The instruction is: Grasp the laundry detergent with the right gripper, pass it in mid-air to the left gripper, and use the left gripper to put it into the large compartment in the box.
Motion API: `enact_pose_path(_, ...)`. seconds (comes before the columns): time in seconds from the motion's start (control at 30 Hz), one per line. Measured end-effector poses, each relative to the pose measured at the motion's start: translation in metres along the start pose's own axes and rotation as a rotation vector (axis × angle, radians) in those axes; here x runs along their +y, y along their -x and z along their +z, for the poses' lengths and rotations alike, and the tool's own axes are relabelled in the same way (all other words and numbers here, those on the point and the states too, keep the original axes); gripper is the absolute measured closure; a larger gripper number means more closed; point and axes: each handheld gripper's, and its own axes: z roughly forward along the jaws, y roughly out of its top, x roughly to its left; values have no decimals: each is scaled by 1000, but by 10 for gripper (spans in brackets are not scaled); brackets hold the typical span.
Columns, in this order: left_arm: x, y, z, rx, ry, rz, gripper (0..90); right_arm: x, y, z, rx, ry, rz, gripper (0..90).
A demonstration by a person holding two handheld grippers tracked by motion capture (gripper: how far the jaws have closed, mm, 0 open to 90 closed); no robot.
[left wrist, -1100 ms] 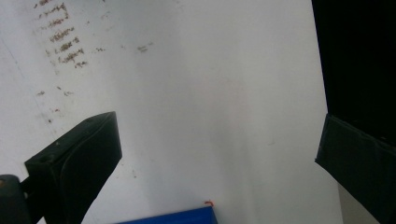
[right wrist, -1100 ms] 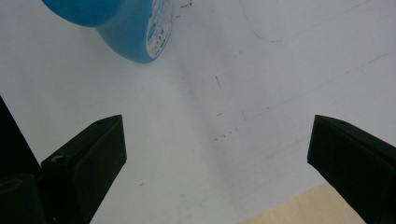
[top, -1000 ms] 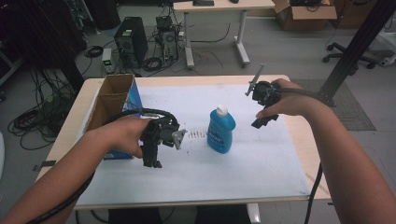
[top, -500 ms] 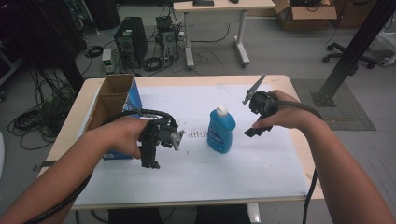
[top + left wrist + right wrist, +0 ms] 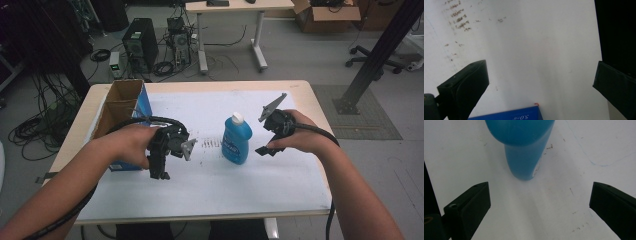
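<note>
Workshop floor with cables, a computer tower (image 5: 140, 44) and a second desk (image 5: 235, 7) lies behind a wooden table (image 5: 305, 95) covered by a white sheet (image 5: 210, 185) with dark scuff marks.

Far left on the sheet: an open cardboard box (image 5: 120, 107) with a blue side, standing at the table's left edge. Its blue edge shows at the bottom of the left gripper view (image 5: 506, 116).

Left gripper (image 5: 162, 165): held in the person's left hand (image 5: 127, 145), just beside the box, jaws pointing down at the sheet. In its own view (image 5: 540, 82) the jaws stand wide apart with bare white sheet between them; nothing held.

Centre: blue dish soap bottle (image 5: 236, 139), translucent blue plastic, white cap, printed label on the front. Upright on the sheet, between the two grippers, apart from both. In the right gripper view its rounded base (image 5: 522, 157) rests on the sheet ahead of the jaws, slightly left of the middle.

Right gripper (image 5: 265, 149): in the person's right hand (image 5: 300, 137), just right of the bottle, forearm coming from the lower right, cable trailing back along it. Grey plate on top points up and away. Its own view (image 5: 540, 202) shows jaws spread wide, empty, aimed at the bottle's lower part, not touching.
</note>
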Motion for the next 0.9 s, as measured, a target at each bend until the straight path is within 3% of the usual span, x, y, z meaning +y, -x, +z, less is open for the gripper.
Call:
enact_pose_path(0.1, 0, 1, 1, 17, -13, 4, 3, -3, -3, 6, 6, 18, 1, 32)
enact_pose_path(0.27, 0, 2, 4, 4, -16, 5, 3, -7, -6, 15, 15, 65, 10, 32)
enact_pose_path(0.5, 1, 5, 6, 18, -28, 13, 3, -10, -9, 21, 18, 154, 38, 27)
enact_pose_path(0.8, 3, 4, 9, 16, -28, 25, 4, -13, -14, 36, 18, 219, 68, 27)
enact_pose_path(0.9, 3, 4, 9, 19, -18, 27, 3, -13, -16, 42, -11, 239, 80, 26)
